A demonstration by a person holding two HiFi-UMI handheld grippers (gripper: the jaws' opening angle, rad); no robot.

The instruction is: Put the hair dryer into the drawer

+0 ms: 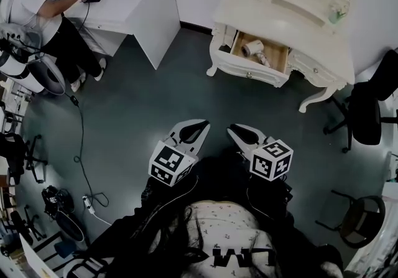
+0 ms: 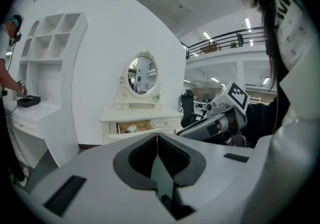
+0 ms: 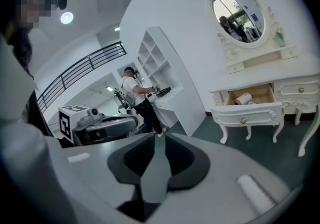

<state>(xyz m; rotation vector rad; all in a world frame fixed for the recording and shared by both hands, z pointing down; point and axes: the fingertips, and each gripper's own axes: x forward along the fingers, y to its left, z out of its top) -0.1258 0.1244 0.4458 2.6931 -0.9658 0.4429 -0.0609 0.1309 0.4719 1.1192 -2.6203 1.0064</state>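
Note:
The white hair dryer (image 1: 254,48) lies inside the open wooden drawer (image 1: 250,72) of the white dressing table (image 1: 292,22) at the far side of the floor. Both grippers hang well short of it, side by side above the dark floor. My left gripper (image 1: 198,127) is shut with nothing in it, and my right gripper (image 1: 239,131) is shut and empty too. In the left gripper view the closed tips (image 2: 157,136) point toward the drawer (image 2: 145,126) with the hair dryer (image 2: 131,129). In the right gripper view the hair dryer (image 3: 243,98) shows in the drawer (image 3: 249,110), right of the closed tips (image 3: 159,137).
A person (image 1: 37,9) works at a white desk with shelves (image 1: 134,9) at the far left. A black office chair (image 1: 367,109) stands right of the dressing table, another chair (image 1: 357,217) nearer. Cables and a power strip (image 1: 87,202) lie on the floor at left. An oval mirror (image 2: 142,73) tops the table.

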